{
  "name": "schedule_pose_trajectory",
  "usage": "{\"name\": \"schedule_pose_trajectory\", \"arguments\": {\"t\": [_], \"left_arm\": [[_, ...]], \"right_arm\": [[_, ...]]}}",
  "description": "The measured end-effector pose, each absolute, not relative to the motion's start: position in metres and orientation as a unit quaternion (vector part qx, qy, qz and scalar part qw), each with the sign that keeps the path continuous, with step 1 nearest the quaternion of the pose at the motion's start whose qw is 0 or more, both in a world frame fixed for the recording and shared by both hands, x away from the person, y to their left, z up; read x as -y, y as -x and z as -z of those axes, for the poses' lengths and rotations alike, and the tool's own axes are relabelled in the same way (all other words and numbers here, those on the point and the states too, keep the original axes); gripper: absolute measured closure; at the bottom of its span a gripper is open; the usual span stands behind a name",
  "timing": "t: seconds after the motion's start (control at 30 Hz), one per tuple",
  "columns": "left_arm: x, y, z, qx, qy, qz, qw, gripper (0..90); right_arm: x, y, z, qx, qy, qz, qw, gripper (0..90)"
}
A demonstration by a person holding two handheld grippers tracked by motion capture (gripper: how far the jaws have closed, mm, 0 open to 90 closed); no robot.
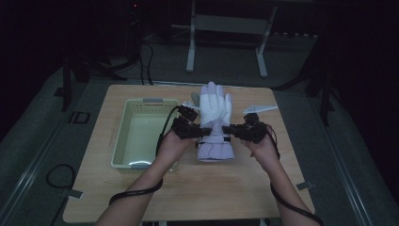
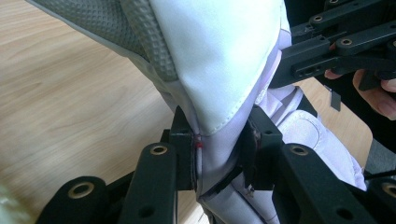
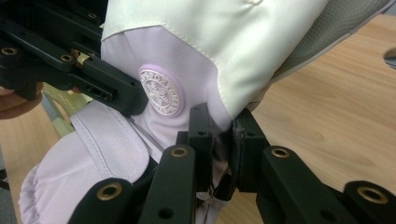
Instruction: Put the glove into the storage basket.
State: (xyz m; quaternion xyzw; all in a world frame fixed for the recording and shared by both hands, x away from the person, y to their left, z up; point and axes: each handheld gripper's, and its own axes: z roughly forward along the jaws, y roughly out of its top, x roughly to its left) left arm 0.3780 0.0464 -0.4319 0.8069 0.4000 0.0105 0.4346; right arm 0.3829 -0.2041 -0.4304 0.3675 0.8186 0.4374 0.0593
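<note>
A white and pale lilac winter glove lies on the wooden table, fingers pointing away from the person, cuff toward them. My left gripper pinches the glove's wrist from the left; its jaws are shut on the lilac fabric. From the right, my right gripper is shut on the same wrist band. A round embossed logo patch sits beside the right jaws. The grey textured palm side hangs over the table. Each gripper view also shows the opposite gripper beyond the glove.
A pale green plastic basket stands on the table left of the glove, close to the left hand. A white flat object lies at the back right of the table. Cables trail from both grippers along the forearms.
</note>
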Motion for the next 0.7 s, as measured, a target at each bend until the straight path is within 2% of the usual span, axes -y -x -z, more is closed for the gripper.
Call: {"name": "schedule_pose_trajectory", "arguments": {"t": [0.43,0.7], "left_arm": [[-0.095,-0.382,0.409,-0.403,-0.817,-0.027,0.411,69.9],[-0.125,-0.377,0.402,-0.405,-0.821,-0.055,0.399,69.9]], "right_arm": [[0.154,-0.39,0.418,-0.817,-0.353,-0.453,0.053,80.6],[0.123,-0.394,0.417,-0.816,-0.341,-0.465,0.045,80.7]]}}
